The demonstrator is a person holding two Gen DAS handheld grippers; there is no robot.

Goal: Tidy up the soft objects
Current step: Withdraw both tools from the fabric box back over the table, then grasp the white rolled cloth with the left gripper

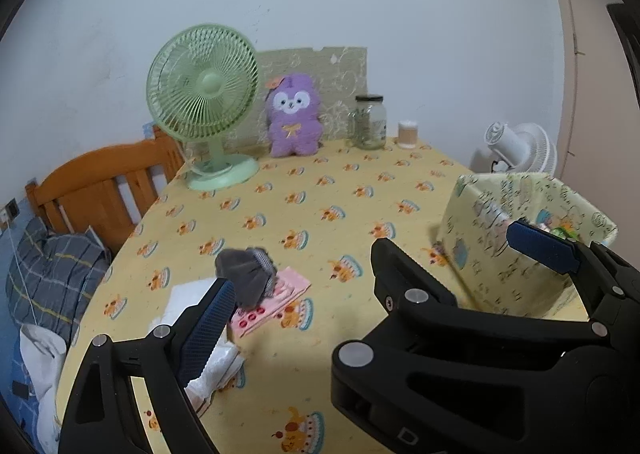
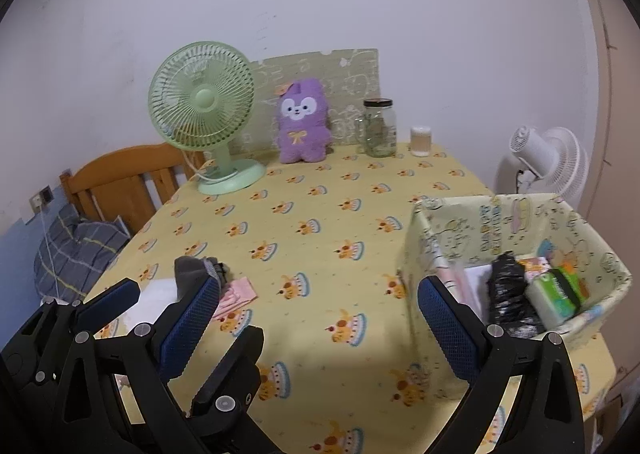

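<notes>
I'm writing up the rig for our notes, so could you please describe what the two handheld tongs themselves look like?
Both tongs look alike. The left tongs and the right tongs have matte black plastic linkage frames with cut-out slots and round silver pivot pins. Each finger ends in a flat pad covered in blue, finely dimpled rubber. No cables, hands or sleeves are visible.

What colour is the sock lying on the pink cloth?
Grey sock, clearest in the left wrist view.
</notes>
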